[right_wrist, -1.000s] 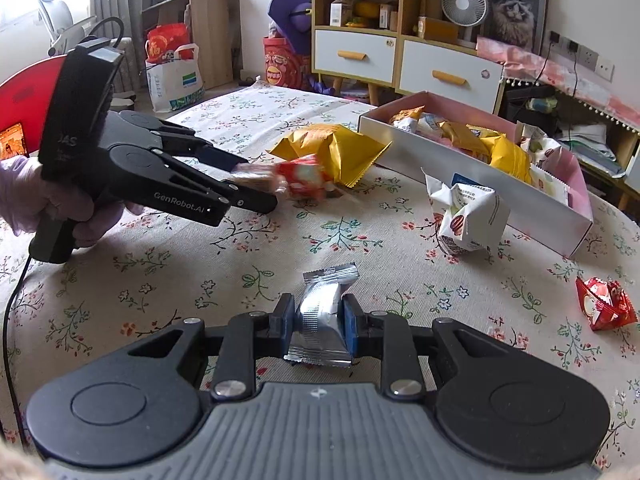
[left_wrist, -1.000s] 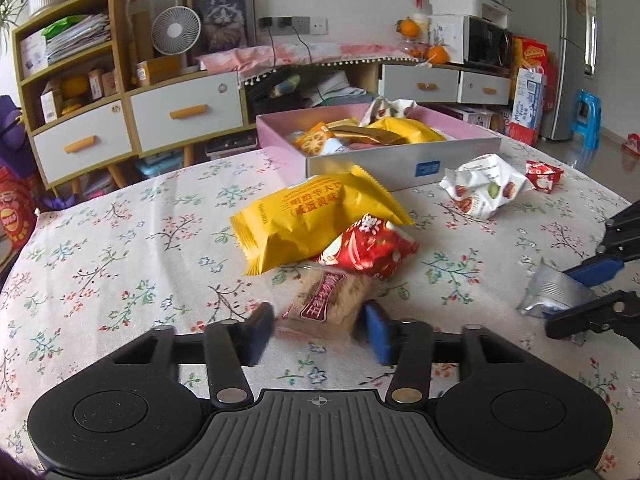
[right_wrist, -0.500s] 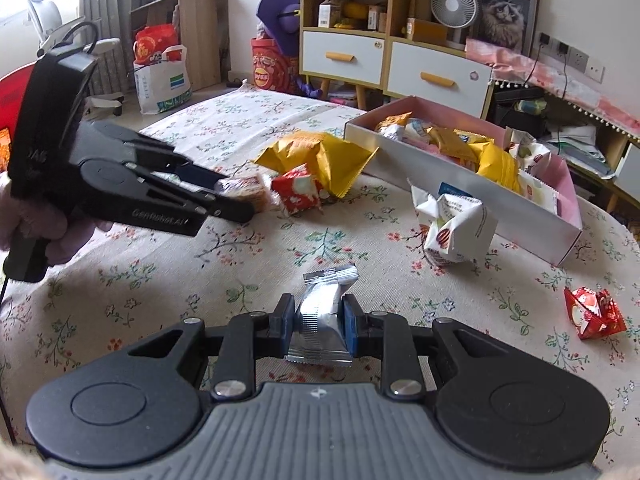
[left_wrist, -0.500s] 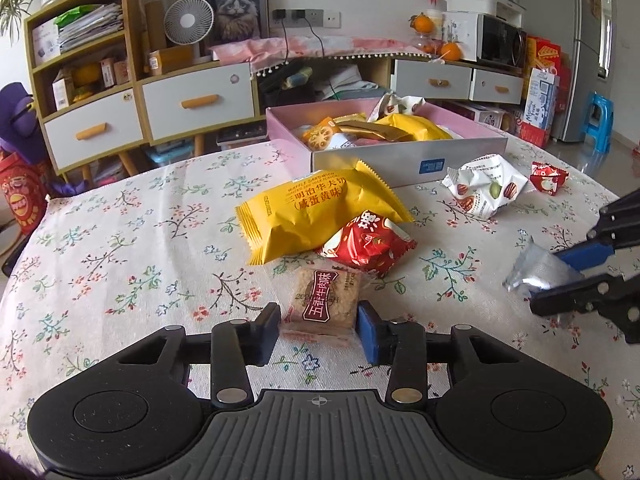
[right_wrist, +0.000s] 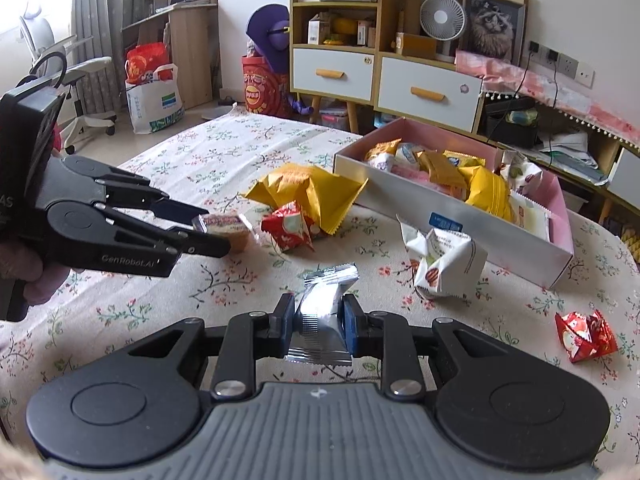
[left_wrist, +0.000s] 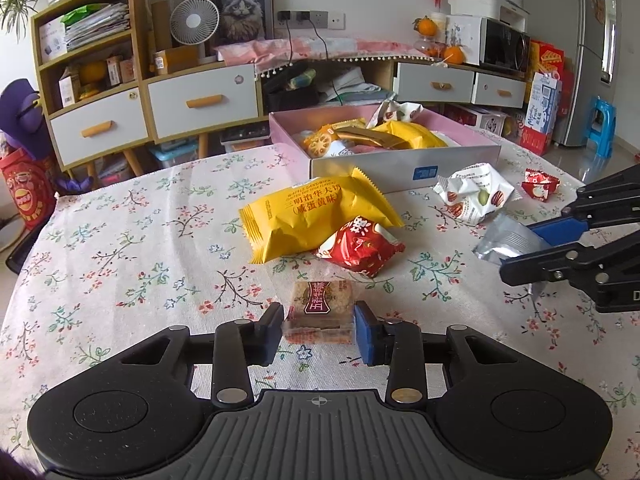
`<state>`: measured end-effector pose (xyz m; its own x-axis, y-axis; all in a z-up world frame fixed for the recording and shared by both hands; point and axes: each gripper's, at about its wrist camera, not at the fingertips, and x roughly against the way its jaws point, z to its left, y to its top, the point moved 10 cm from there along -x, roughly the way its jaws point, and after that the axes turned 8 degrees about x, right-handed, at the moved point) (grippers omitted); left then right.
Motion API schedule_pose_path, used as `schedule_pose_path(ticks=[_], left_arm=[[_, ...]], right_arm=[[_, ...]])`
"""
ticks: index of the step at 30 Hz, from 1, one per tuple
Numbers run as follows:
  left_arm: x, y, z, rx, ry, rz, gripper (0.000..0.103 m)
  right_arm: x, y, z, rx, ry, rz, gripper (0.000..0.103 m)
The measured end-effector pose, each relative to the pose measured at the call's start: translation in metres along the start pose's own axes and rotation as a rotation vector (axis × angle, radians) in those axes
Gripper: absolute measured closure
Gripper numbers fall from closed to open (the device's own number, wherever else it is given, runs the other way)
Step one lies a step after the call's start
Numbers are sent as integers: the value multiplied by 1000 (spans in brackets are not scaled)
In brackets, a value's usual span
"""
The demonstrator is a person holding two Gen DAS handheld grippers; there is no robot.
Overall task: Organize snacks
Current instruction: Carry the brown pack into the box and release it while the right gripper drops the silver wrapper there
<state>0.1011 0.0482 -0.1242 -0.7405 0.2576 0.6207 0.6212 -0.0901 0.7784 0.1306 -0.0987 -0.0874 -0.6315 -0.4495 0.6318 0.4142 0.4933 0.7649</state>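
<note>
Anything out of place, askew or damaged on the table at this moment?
Nothing spilled or torn. Several snacks lie loose outside the pink box: the yellow packet with the red packet against it, a crumpled white packet and a small red one apart. That is sorting left to do, not a fault.

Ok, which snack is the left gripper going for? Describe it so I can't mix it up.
Start at the pink box on the floral tablecloth, then come nearer past the big yellow packet and the red packet. Just in front of them, between the left gripper fingers, lies the small square biscuit-brown cake in clear wrap with a dark red label.
</note>
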Motion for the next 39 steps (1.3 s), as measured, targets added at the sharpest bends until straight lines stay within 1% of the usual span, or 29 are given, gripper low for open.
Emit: schedule_pose_path(ticks=[14, 24, 28, 32, 39], left_arm=[[30, 21, -7, 39, -23, -59, 70], [37, 44, -17, 65, -47, -110, 70], [32, 60, -27, 70, -63, -134, 70], [21, 77, -41, 76, -72, -150, 70], [-8, 110, -67, 107, -108, -164, 70]], right_arm=[[6, 19, -4, -24, -7, -51, 80], [11, 34, -19, -58, -27, -93, 80], [11, 46, -37, -87, -57, -116, 80], [8, 57, -59, -145, -80, -133, 80], [-1, 61, -108, -324, -128, -147, 80]])
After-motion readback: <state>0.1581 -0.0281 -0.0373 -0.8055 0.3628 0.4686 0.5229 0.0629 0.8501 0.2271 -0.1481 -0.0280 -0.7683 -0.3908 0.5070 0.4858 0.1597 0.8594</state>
